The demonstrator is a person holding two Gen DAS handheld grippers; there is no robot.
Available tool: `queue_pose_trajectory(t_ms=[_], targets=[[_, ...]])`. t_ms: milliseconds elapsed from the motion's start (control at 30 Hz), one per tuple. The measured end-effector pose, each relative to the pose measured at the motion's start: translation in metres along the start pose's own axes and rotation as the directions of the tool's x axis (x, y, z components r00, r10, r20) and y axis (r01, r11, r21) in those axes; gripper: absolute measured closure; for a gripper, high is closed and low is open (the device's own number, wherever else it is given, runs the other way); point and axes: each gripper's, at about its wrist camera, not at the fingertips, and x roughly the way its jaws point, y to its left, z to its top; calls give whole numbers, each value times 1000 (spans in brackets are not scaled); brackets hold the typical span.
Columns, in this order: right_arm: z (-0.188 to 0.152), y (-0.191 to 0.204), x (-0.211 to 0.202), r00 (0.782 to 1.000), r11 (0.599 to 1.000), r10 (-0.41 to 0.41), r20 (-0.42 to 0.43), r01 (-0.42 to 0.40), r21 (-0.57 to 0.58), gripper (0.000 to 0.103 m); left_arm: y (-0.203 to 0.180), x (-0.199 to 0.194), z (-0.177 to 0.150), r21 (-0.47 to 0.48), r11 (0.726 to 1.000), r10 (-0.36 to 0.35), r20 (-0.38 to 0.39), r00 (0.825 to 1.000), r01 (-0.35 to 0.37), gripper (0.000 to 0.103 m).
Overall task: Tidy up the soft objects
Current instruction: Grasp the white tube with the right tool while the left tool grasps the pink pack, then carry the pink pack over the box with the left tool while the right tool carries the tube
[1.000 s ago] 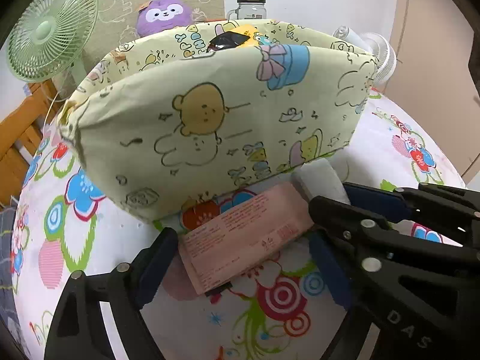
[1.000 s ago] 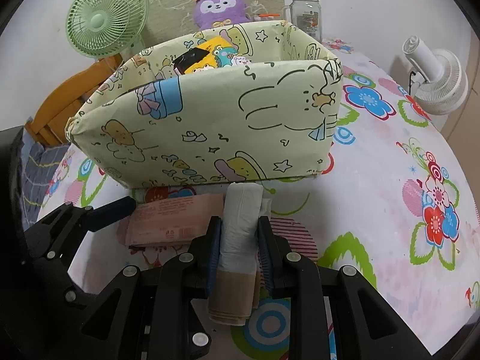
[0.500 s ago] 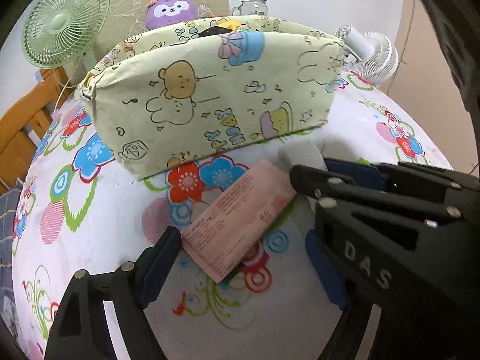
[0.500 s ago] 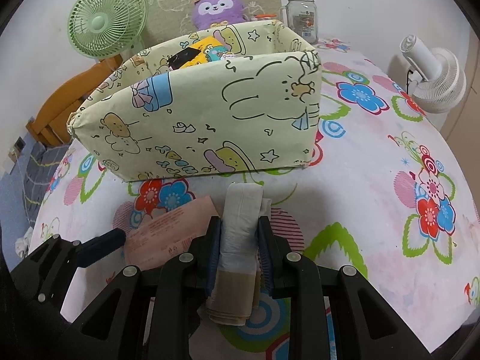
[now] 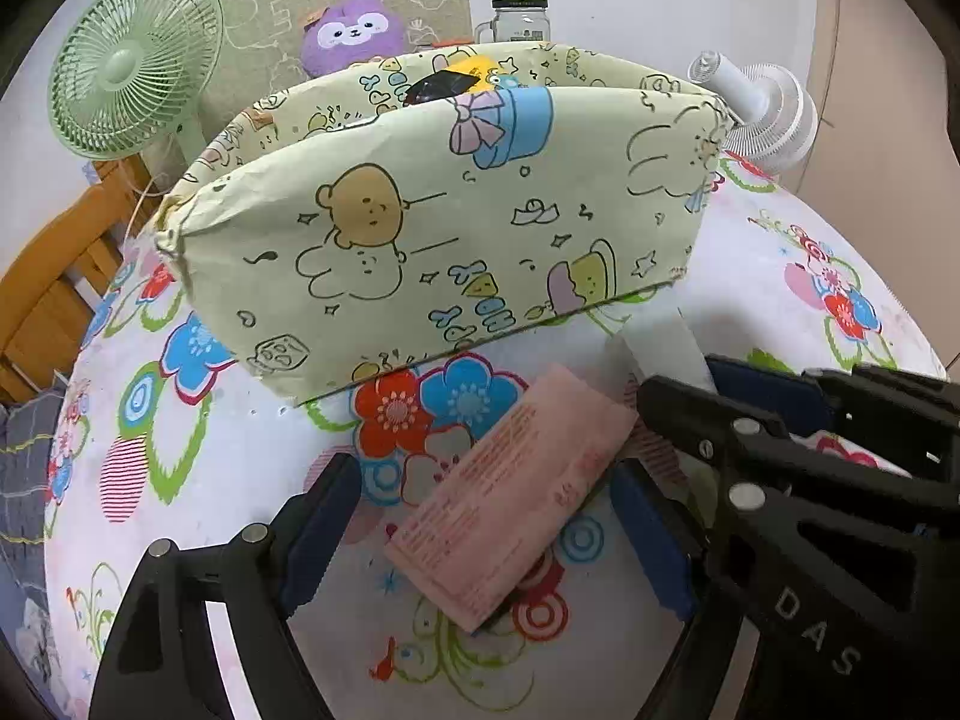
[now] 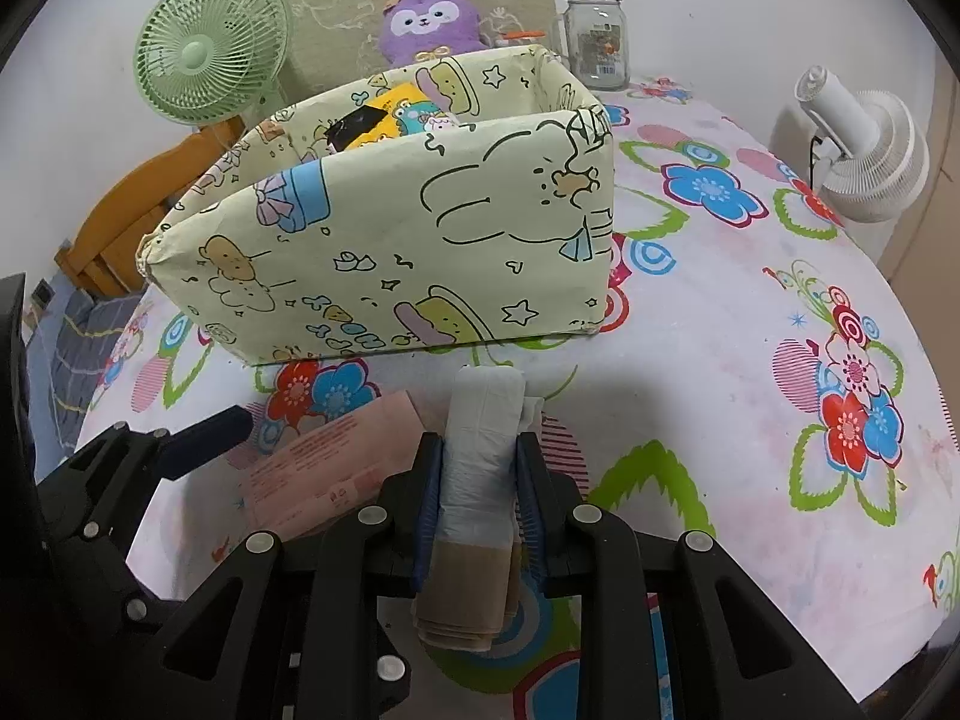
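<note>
A flower-printed cloth covers the surface point(image 6: 750, 360), and everything here is easiest placed against the cartoon-print fabric bin point(image 6: 420, 240) standing in the middle of it.

Nearest the cameras, on the near side of the bin, the right tool point(image 6: 478, 498) is pinched onto a rolled white soft bundle point(image 6: 483, 450) with a tan band at its near end; both pads press its sides and its far end points toward the bin's front wall. Just beside it, also in front of the bin, a pink packet point(image 5: 510, 498) lies flat on the cloth. The left tool point(image 5: 486, 528) straddles this packet with its jaws spread wide, neither pad touching it as far as can be seen.

The step in hand looks like carrying both items into the bin. To do it well, the left tool should probably close squarely across the packet's narrow width, not a corner, and each load should clear the bin's soft front rim before release, since that wall may fold if nudged.

Inside the bin, a yellow and black item point(image 6: 384, 117) already sits. Beyond the bin stand a purple plush point(image 6: 429, 24), a green fan point(image 6: 210, 48), a glass jar point(image 6: 594, 42) and a white fan point(image 6: 864, 150).
</note>
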Motion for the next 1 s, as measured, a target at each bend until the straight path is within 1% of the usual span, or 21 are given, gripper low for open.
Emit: queue_pose_trajectory(t_ms=[67,133,167,200,300,367,433,600,700,767,1000], targets=[[1,1,1,1000,1000,1,-3,-1,-1,76,1,2,2,-1,1000,-9,3,1000,9,16],[1,1,3,1000,1000,3,-6,-3,-4,76,1,2,5,6,1000,-15,6,1000,15,19],[1,2,3,1000,1000,3,-7,-3,-5,76,0,2,5,12,1000,-17,8,1000,17,25],[1,3,4,1000,1000,3,-8,-3,-6,76,-1,1,5,16,1000,-24,9,1000,24,34],[1,5,5,1000,1000,4,-9,-4,-9,76,1,0,3,9,995,-98,2,995,98,49],[0,5,4,1000,1000,4,-9,-4,-8,76,-2,-1,2,19,994,-110,7,994,110,57],[0,5,4,1000,1000,4,-10,-4,-7,76,-5,-4,1,17,992,-122,7,993,122,61],[-2,7,0,1000,1000,6,-2,-6,-12,76,-7,-8,-3,-9,994,-106,8,994,106,64],[-4,10,-4,1000,1000,10,4,-10,-20,76,-4,-12,-8,-39,993,-112,11,994,113,64],[-5,11,-7,1000,1000,13,11,-13,-23,76,-2,-15,-9,-58,991,-123,20,992,124,64],[-6,15,-27,998,999,15,58,-13,-33,76,-3,-35,-13,-92,990,-103,68,992,109,64]])
